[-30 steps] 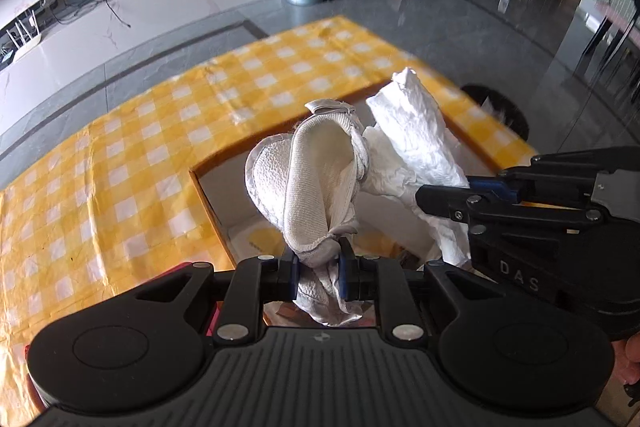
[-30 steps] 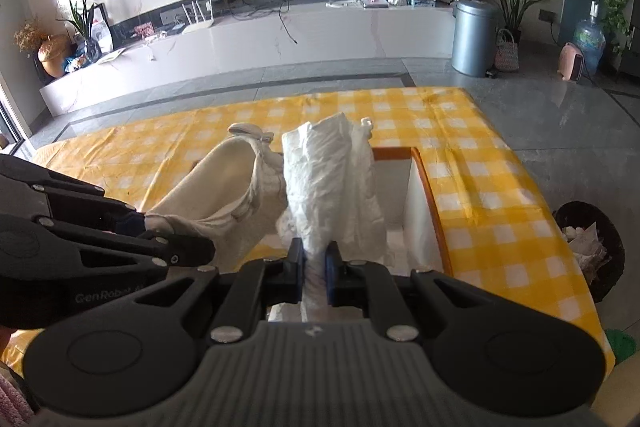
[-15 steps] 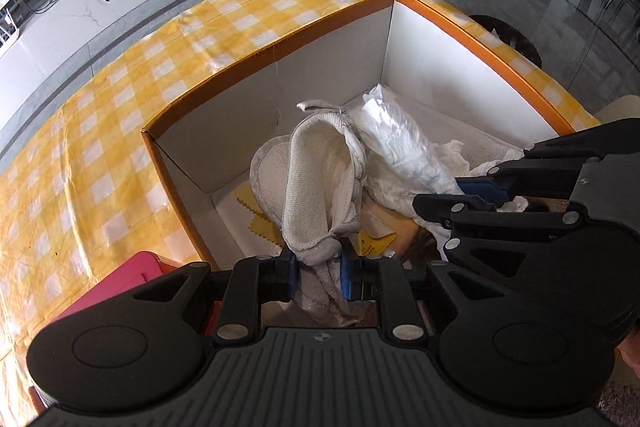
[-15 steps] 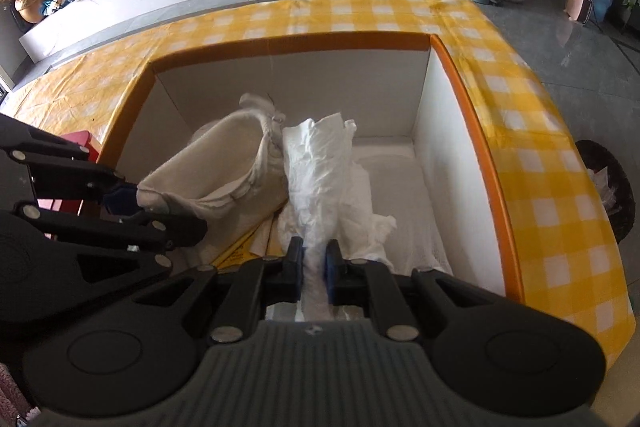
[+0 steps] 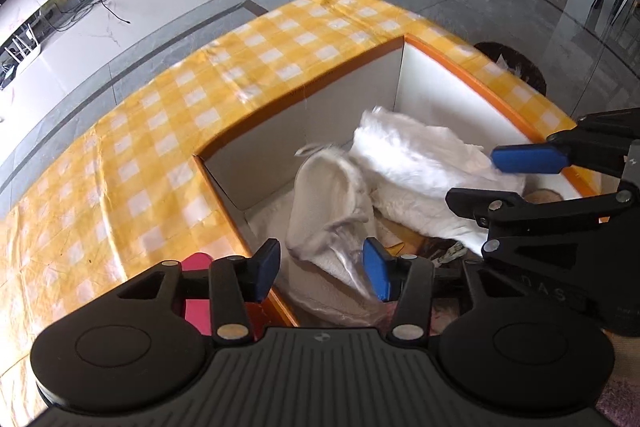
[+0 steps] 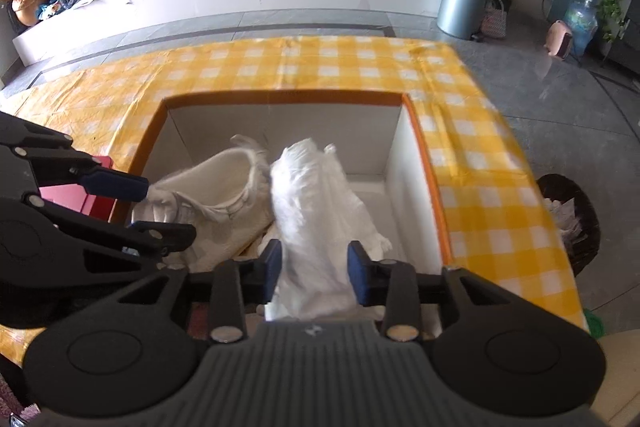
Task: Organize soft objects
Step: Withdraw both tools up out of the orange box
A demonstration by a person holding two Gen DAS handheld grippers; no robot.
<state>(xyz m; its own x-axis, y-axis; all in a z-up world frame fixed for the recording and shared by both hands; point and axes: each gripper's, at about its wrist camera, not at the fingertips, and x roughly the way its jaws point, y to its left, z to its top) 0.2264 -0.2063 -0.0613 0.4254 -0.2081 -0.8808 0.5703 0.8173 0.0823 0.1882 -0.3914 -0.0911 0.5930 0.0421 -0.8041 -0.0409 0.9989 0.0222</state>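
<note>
An orange-rimmed white box (image 5: pixel 468 75) (image 6: pixel 434 187) sits on the yellow checked tablecloth. Inside it lie a cream cloth pouch (image 5: pixel 332 195) (image 6: pixel 224 195) on the left and a white crumpled cloth (image 5: pixel 424 167) (image 6: pixel 320 203) on the right. My left gripper (image 5: pixel 323 269) (image 6: pixel 136 205) is open above the pouch, its blue pads apart on either side of it. My right gripper (image 6: pixel 314 273) (image 5: pixel 508 179) is open over the white cloth, which lies loose between its fingers.
A pink-red object (image 5: pixel 196 291) (image 6: pixel 76 195) lies left of the box. The yellow checked tablecloth (image 5: pixel 160 131) (image 6: pixel 300 67) stretches beyond. A dark waste basket (image 6: pixel 568 219) stands on the floor to the right. A grey bin (image 6: pixel 460 1) stands further off.
Both grippers held their cloths shut, lowered them into the box, and have now opened. The pouch and white cloth have dropped loose inside the box.
</note>
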